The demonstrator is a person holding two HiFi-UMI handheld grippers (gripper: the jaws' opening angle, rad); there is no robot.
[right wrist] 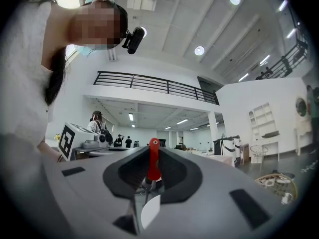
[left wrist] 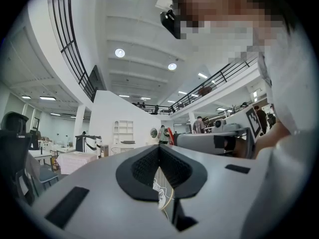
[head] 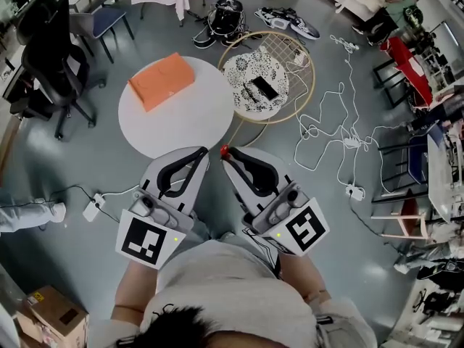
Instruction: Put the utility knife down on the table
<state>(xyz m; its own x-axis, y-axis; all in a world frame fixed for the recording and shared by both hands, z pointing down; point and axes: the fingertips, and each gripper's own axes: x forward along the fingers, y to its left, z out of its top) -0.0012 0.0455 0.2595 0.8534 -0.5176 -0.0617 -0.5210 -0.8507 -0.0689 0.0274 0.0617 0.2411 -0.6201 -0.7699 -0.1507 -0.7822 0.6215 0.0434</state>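
The utility knife has a red handle, and its end (head: 224, 151) sticks out past the tips of my right gripper (head: 228, 158). In the right gripper view the red knife (right wrist: 153, 161) stands upright between the dark pads, with my right gripper (right wrist: 152, 152) shut on it. My left gripper (head: 201, 153) is beside it, shut with nothing in it. In its own view the left gripper (left wrist: 159, 149) has its jaws together. Both are held close to my body, above the floor, just short of the near edge of the round white table (head: 194, 127).
An orange flat box (head: 161, 80) lies on the table's far side. A round wire-frame stand (head: 293, 100) with a patterned cloth and a phone (head: 263, 88) is to its right. An office chair (head: 51, 71), loose white cables (head: 330, 133), a power strip (head: 93, 208) and a cardboard box (head: 52, 312) surround me.
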